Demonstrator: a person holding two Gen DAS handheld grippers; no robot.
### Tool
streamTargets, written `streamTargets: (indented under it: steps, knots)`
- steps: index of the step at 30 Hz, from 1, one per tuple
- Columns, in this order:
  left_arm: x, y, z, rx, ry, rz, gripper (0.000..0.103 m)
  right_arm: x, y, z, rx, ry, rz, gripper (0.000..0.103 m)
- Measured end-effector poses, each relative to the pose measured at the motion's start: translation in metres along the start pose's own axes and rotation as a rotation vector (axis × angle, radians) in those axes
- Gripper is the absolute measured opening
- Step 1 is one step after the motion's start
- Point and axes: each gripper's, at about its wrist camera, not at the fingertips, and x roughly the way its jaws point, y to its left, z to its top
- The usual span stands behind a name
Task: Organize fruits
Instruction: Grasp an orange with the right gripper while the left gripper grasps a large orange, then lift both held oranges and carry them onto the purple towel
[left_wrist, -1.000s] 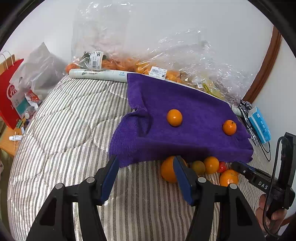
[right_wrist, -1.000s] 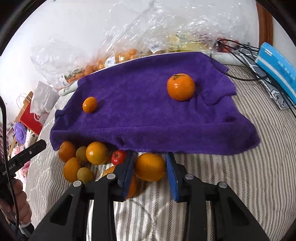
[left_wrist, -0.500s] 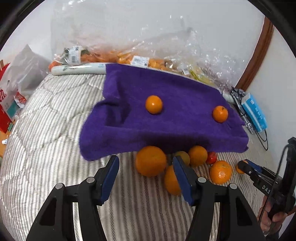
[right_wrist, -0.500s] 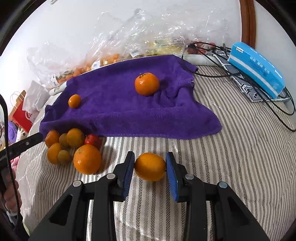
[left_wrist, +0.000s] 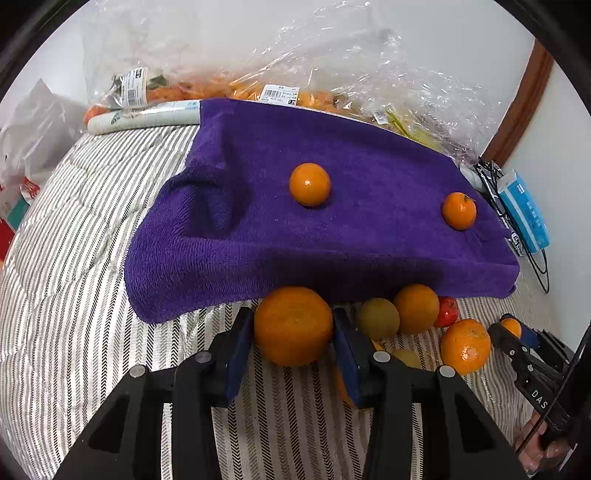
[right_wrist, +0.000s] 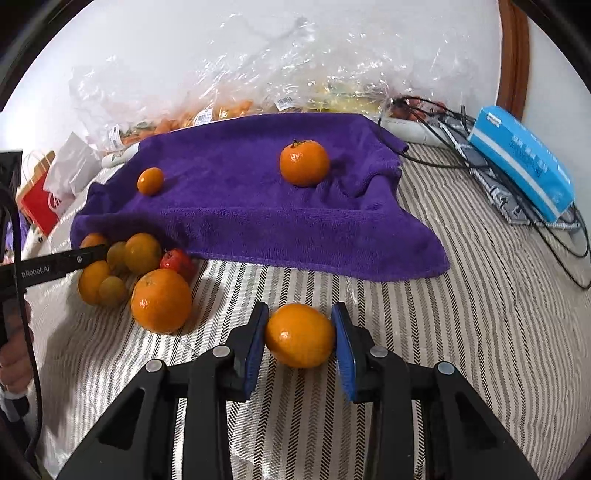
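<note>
1. The left gripper (left_wrist: 293, 343) is closing its blue pads on a large orange (left_wrist: 293, 325); both pads appear to touch its sides, and the fruit sits at the front edge of the purple towel (left_wrist: 258, 221).
2. The right gripper (right_wrist: 300, 343) holds a smaller orange (right_wrist: 300, 335) pinched between its pads, low over the striped quilt (right_wrist: 461, 332) and apart from the rest.
3. Beside the left gripper lies a loose pile of fruit (left_wrist: 413, 314): oranges, greenish ones and a small red one, partly tucked under the towel's hem. Two more oranges (left_wrist: 309, 184) rest on top of the towel, well apart.
4. Risks, as a judgement: round fruit may squirt out of flat pads if gripped off centre, and lifting the large orange could drag the towel hem or nudge the pile so that it rolls across the soft quilt.
5. The surface is a padded, uneven bed; fruit set down may not stay put.
6. Behind stand clear plastic bags (left_wrist: 332, 74) against a white wall, with a blue box (right_wrist: 524, 162) and cables (right_wrist: 443, 122) at the right.
</note>
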Motion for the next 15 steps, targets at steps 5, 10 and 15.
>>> streamTargets:
  steps: [5,10,15]
  knots:
    - [0.001,-0.005,0.000,0.015,-0.013,0.030,0.039,-0.002,0.003,-0.003,-0.029,0.000,-0.020,0.035]
    - [-0.003,-0.002,-0.002,0.002,-0.007,0.023,0.038,-0.005,0.003,-0.008,-0.029,-0.004,-0.024,0.035]
    - [-0.018,0.006,-0.007,-0.023,-0.033,0.013,0.038,-0.009,0.001,-0.005,-0.002,-0.010,0.005,0.035]
